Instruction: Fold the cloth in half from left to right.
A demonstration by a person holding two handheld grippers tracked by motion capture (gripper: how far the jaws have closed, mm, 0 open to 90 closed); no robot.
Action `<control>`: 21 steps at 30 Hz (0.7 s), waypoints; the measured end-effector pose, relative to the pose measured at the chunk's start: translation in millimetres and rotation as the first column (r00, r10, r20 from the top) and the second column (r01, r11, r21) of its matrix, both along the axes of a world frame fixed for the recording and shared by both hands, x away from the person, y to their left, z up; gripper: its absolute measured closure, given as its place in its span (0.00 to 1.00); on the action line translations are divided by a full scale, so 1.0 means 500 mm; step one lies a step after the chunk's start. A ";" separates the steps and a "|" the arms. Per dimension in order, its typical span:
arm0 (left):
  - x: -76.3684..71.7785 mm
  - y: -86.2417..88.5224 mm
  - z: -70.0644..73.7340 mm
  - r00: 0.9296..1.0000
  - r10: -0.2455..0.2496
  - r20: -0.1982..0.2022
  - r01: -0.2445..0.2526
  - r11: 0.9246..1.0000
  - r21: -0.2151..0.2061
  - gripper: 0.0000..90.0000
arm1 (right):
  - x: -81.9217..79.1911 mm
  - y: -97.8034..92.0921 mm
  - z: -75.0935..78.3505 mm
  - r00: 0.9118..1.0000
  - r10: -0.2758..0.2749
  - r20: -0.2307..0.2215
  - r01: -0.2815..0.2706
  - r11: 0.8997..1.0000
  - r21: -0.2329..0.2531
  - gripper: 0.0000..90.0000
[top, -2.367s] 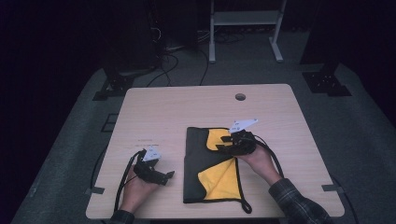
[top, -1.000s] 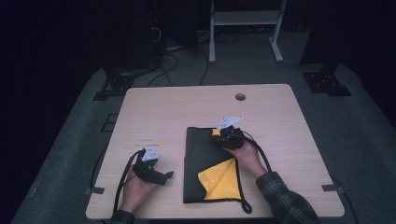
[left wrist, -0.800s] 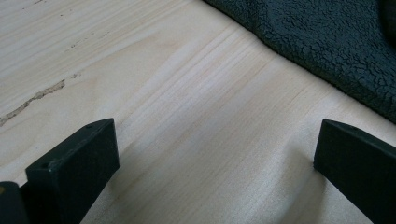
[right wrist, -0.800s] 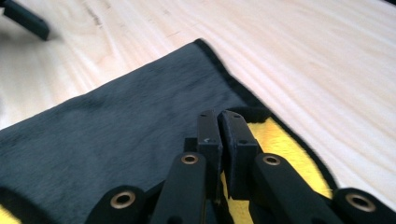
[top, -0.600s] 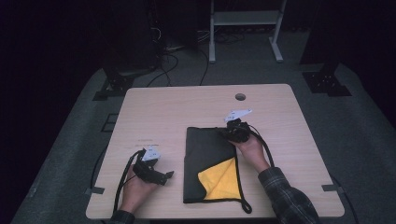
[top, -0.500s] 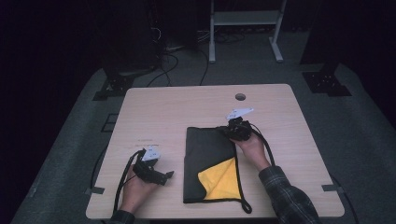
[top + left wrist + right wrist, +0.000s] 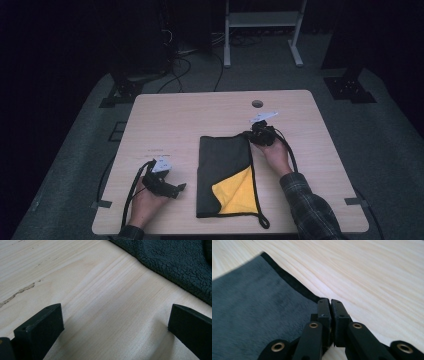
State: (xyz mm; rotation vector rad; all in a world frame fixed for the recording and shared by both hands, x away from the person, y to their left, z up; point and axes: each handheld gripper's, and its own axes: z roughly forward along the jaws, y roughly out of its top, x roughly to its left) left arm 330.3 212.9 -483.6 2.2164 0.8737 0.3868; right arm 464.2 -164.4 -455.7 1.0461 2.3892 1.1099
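A dark grey cloth lies flat on the wooden table, with a yellow inner face showing at its near right. My right gripper sits at the cloth's far right corner. In the right gripper view the right gripper has its jaws pressed together on the black hem of the cloth. My left gripper rests on the table to the left of the cloth. In the left gripper view the left gripper is open over bare wood, with the cloth just beyond it.
A round cable hole is near the table's far edge. A black cord loop trails from the cloth's near right corner. A white metal stand is on the floor behind the table.
My right gripper has carried the cloth's corner toward the far side, spreading the grey layer over most of the yellow. The left gripper has stayed put.
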 end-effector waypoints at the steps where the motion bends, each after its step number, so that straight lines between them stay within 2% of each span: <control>1: 0.000 0.000 0.000 1.000 0.000 0.000 0.000 1.000 0.000 0.00 | 0.002 -0.001 -0.005 1.000 -0.004 -0.007 0.004 1.000 -0.005 0.95; 6: 0.000 0.000 0.000 1.000 0.000 0.000 0.000 1.000 0.000 0.00 | 0.011 -0.006 -0.030 0.999 -0.023 -0.025 0.023 0.999 -0.024 0.93; 10: 0.000 0.000 0.000 1.000 0.000 0.000 0.000 1.000 0.000 0.00 | 0.015 -0.013 -0.032 0.999 -0.050 -0.021 0.049 0.999 -0.015 0.82; 14: 0.000 0.000 0.000 1.000 0.000 0.000 0.000 1.000 0.000 0.00 | 0.015 -0.024 -0.024 0.997 -0.078 -0.014 0.078 0.997 -0.005 0.73; 16: 0.000 0.000 0.000 1.000 0.000 0.000 0.000 1.000 0.000 0.00 | 0.012 -0.032 -0.017 0.996 -0.086 -0.018 0.086 0.996 0.020 0.72; 18: 0.000 0.000 0.000 1.000 0.000 0.000 0.000 1.000 0.000 0.00 | 0.007 -0.039 -0.007 0.995 -0.095 -0.003 0.095 0.995 0.025 0.71; 21: 0.000 0.000 0.000 1.000 0.000 -0.001 0.000 1.000 0.001 0.00 | -0.003 -0.049 0.006 0.997 -0.077 -0.011 0.077 0.995 0.062 0.70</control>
